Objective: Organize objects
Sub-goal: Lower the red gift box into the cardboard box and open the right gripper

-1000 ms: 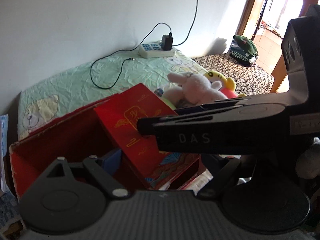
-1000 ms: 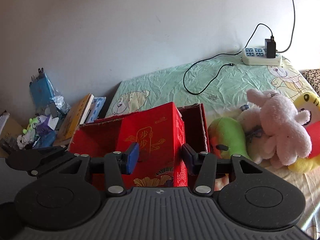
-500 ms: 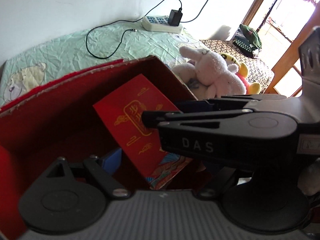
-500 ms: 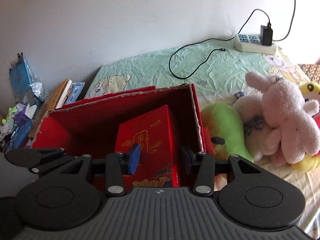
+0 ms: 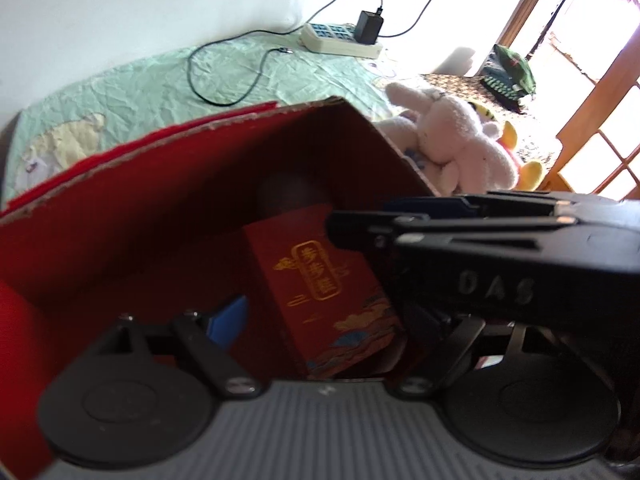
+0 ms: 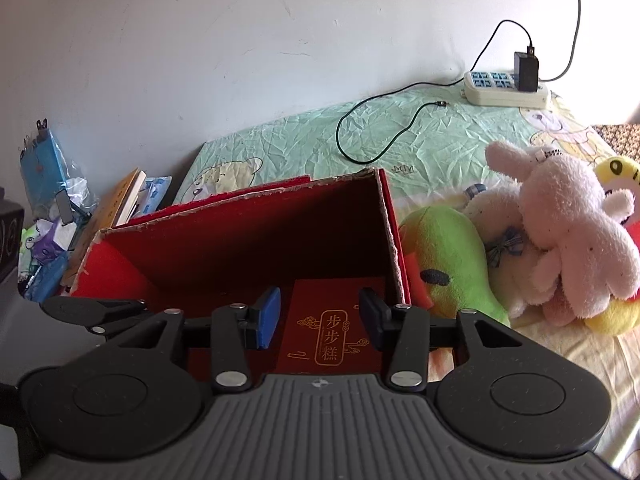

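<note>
A small red gift box (image 6: 332, 300) with gold characters sits low inside the big open red carton (image 6: 260, 240), in its near right corner. My right gripper (image 6: 320, 316) is open above it. Its blue pad and black pad stand on either side of the box's top, and a thin dark gap shows beside the blue pad. In the left wrist view the small box (image 5: 320, 280) stands between the fingers of my left gripper (image 5: 332, 328). The blue pad is beside the box's left face. The other finger is hidden behind the right gripper (image 5: 440, 240), which crosses the view.
Plush toys lie right of the carton on the green sheet: a pink rabbit (image 6: 568, 216), a green one (image 6: 448, 256) and a yellow one. A power strip (image 6: 504, 88) with charger and black cable sits by the wall. Books (image 6: 120, 200) and clutter are stacked left of the carton.
The small red box went from above the carton rim down into the carton. In the last half second it dropped away from both grippers, which barely moved.
</note>
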The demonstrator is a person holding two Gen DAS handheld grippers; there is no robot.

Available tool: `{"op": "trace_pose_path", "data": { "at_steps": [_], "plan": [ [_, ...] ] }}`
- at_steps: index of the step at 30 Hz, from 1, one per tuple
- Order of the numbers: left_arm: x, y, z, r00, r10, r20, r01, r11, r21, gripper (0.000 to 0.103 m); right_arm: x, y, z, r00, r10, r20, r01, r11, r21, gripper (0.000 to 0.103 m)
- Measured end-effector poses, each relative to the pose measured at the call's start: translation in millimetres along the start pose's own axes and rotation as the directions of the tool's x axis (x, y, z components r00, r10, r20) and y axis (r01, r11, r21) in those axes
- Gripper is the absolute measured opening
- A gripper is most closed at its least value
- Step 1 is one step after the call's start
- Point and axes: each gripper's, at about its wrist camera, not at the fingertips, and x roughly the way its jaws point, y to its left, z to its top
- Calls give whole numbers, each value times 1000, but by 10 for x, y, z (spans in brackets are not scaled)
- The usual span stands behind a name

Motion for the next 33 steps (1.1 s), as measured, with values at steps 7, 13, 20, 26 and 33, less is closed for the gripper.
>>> {"op": "trace_pose_path", "data": {
  "at_steps": [7, 13, 20, 26, 33],
  "plan": [
    [-216, 173, -109, 982, 185, 20, -185, 983, -21, 86, 82, 100, 31, 993, 93, -70, -90, 995, 50, 46],
    [-232, 408, -180, 937, 348, -30, -349, 936, -53, 86, 296, 182, 15, 964, 213, -158, -195, 973, 123, 46],
    [-163, 502, -249, 928, 363, -85, -369, 926, -75, 86, 682, 148, -48, 905, 308, -292, -195, 913, 358, 46],
    [-117, 519, -244, 931, 352, -101, -360, 930, -77, 89, 677, 256, -61, 927, 137, -348, -39, 961, 273, 46],
    [-43, 586, -246, 938, 326, -122, -337, 937, -89, 89, 608, 331, -76, 944, 94, -317, -23, 975, 220, 39]
  ]
}}
